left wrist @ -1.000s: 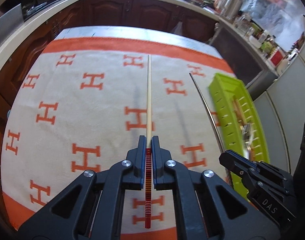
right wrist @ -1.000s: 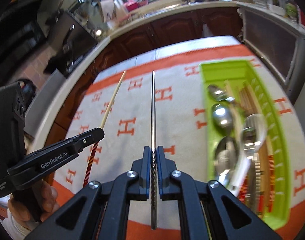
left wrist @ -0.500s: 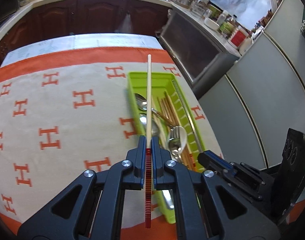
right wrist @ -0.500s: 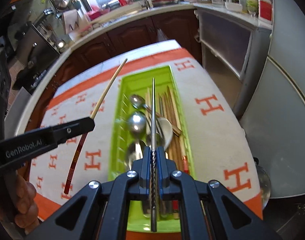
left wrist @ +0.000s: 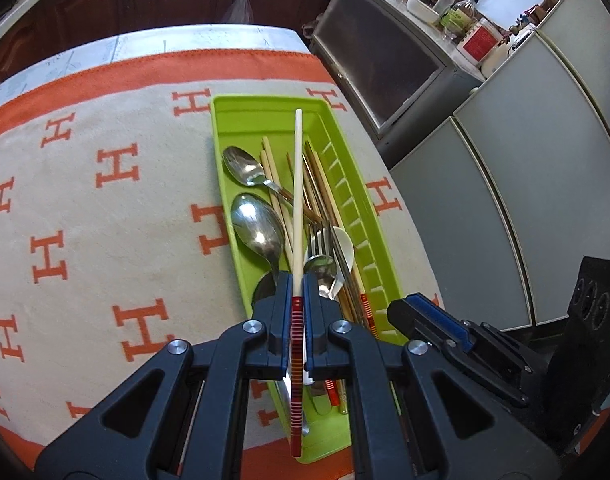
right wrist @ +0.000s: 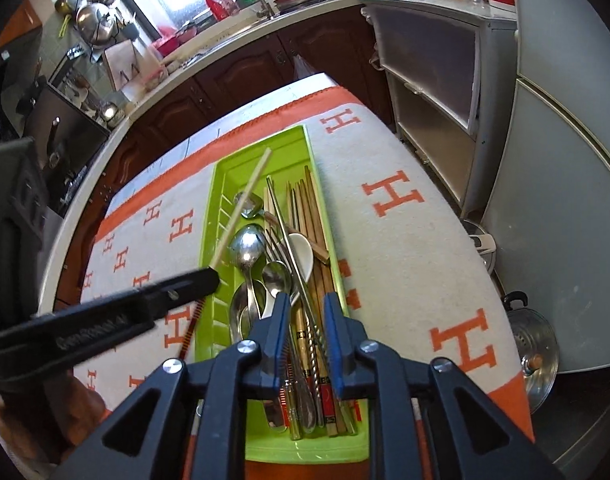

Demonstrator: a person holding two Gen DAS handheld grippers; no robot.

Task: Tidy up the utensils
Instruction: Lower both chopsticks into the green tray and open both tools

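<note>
My left gripper (left wrist: 296, 280) is shut on a pale chopstick (left wrist: 297, 200) with a red-striped end and holds it lengthwise over the green tray (left wrist: 257, 114). The same chopstick (right wrist: 241, 210) shows in the right wrist view, above the tray's left side. My right gripper (right wrist: 305, 300) is open and empty above the tray (right wrist: 297, 140). A metal chopstick (right wrist: 291, 246) lies in the tray below it, among spoons (right wrist: 247, 246), a fork and wooden chopsticks (right wrist: 311, 208).
The tray sits on a beige cloth with orange H marks (left wrist: 117, 166) near the table's right edge. Grey cabinets (left wrist: 505, 184) stand right of the table. A pot lid (right wrist: 535, 356) lies on the floor to the right. Kitchen counters run behind.
My right gripper has opened and the metal chopstick it held now lies in the tray. My left gripper has moved further over the tray with the pale chopstick.
</note>
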